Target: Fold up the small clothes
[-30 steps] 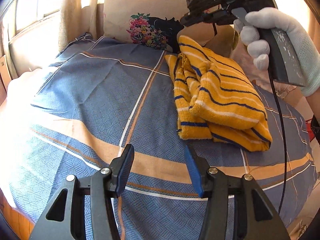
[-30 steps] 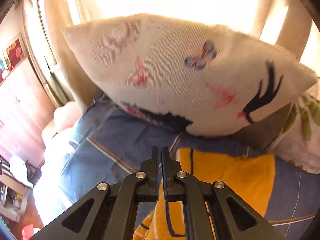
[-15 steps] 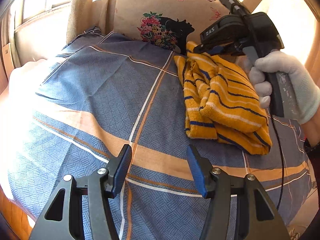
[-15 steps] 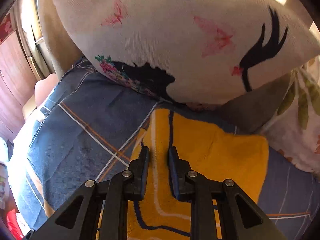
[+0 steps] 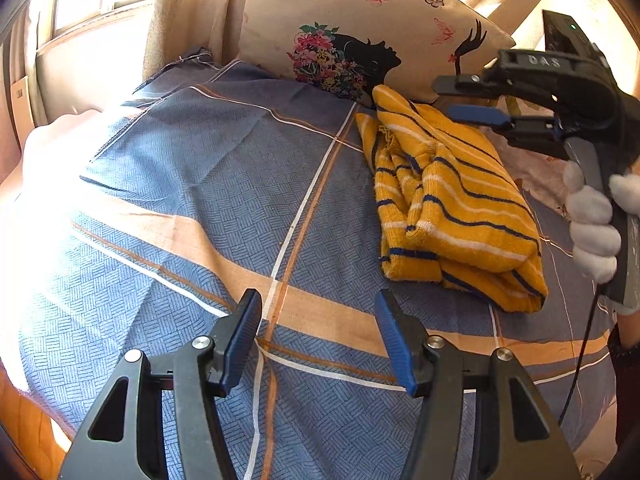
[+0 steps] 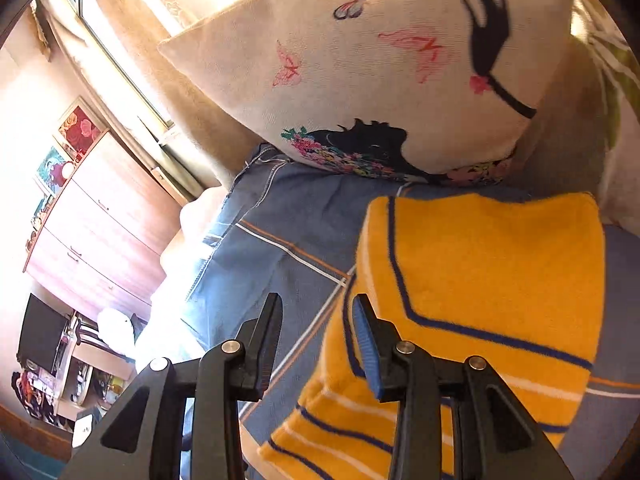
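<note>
I have a yellow knit sweater with navy and white stripes [image 5: 452,200] lying roughly folded on the bed [image 5: 200,200], toward its head end and just short of the printed pillow [image 5: 360,40] that leans up there. It looks soft, thick and light; I judge it will sag and slide open if lifted by one layer, so I would pinch through the doubled edge nearest the foot of the bed, or a corner where the folds stack. My left tool [image 5: 320,340] is spread apart and holding nothing, above the checked blue bedcover [image 5: 160,280] near the foot edge. My right tool [image 6: 316,344] is also apart, hovering over the sweater's side edge without gripping it. The cover is soft and gives little to press against. Wooden drawers [image 6: 100,240] stand beside the bed
</note>
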The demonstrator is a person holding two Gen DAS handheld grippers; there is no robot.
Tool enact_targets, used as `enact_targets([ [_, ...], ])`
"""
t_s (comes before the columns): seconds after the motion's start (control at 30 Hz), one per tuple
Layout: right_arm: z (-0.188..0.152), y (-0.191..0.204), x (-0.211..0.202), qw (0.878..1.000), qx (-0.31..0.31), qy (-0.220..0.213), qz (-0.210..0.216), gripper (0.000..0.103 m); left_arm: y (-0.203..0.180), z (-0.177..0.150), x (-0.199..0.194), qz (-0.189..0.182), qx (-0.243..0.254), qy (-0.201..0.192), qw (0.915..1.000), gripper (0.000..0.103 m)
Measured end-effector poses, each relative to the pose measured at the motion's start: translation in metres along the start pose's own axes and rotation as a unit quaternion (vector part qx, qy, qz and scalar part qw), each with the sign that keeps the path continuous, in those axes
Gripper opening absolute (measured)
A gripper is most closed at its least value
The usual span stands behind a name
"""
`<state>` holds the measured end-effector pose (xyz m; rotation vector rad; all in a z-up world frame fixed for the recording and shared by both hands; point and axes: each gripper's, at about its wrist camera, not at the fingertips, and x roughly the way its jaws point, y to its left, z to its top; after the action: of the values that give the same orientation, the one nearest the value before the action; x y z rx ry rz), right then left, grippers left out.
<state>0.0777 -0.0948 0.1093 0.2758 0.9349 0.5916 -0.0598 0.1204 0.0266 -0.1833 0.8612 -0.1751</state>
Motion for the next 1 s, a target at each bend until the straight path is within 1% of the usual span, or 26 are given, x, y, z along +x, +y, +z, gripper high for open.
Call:
enact_targets([
  [0.13,-0.025,-0.03,-0.009,1.0,0.026,0.008,-0.013,0.041,-0.01,-0.002,0.001,0.002,0.012,0.002,0.9999,0.058],
  [0.23,-0.032,-0.044,0.003,0.998,0.061,0.018,0.0,0.041,-0.019,-0.004,0.0,0.01,0.024,0.004,0.9996,0.058],
  [0.33,-0.032,-0.04,0.014,0.998,0.051,0.023,-0.001,0.042,-0.027,-0.006,-0.004,0.021,0.037,0.001,0.9991,0.058],
  [0.4,-0.031,-0.032,0.011,0.999,0.039,0.023,0.006,0.042,-0.03,-0.007,-0.007,0.032,0.043,-0.003,0.9986,0.058],
  [0.47,-0.033,-0.026,0.0,0.999,0.03,0.017,0.02,0.042,-0.033,-0.007,-0.01,0.039,0.047,-0.006,0.9981,0.06],
  [0.5,-0.034,-0.024,-0.008,1.0,0.023,0.009,0.017,0.042,-0.034,-0.006,-0.011,0.041,0.048,-0.007,0.998,0.062],
  [0.53,-0.037,-0.024,-0.017,1.0,0.016,0.0,0.012,0.045,-0.035,-0.007,-0.012,0.042,0.05,-0.008,0.9978,0.062],
  [0.57,-0.04,-0.026,-0.027,1.0,0.012,-0.009,0.006,0.049,-0.037,-0.007,-0.012,0.042,0.052,-0.008,0.9977,0.062],
  [0.63,-0.046,-0.037,-0.047,0.999,0.017,-0.026,-0.008,0.055,-0.04,-0.008,-0.012,0.042,0.058,-0.008,0.9974,0.062],
  [0.7,-0.052,-0.056,-0.062,0.998,0.035,-0.038,-0.021,0.056,-0.044,-0.007,-0.011,0.04,0.061,-0.007,0.9973,0.062],
  [0.73,-0.055,-0.066,-0.07,0.998,0.046,-0.042,-0.027,0.058,-0.044,-0.006,-0.011,0.036,0.06,-0.008,0.9975,0.063],
  [0.77,-0.057,-0.078,-0.076,0.997,0.059,-0.045,-0.034,0.062,-0.044,-0.005,-0.011,0.027,0.055,-0.009,0.9981,0.063],
  [0.8,-0.057,-0.091,-0.079,0.995,0.074,-0.047,-0.038,0.063,-0.042,-0.001,-0.011,0.015,0.048,-0.008,0.9987,0.062],
  [0.9,-0.062,-0.128,-0.085,0.989,0.133,-0.054,-0.033,0.064,-0.033,0.018,-0.012,-0.036,0.013,-0.011,0.9992,0.064],
  [1.0,-0.063,-0.154,-0.08,0.983,0.175,-0.054,-0.007,0.065,-0.022,0.047,-0.006,-0.102,-0.028,-0.017,0.9943,0.075],
])
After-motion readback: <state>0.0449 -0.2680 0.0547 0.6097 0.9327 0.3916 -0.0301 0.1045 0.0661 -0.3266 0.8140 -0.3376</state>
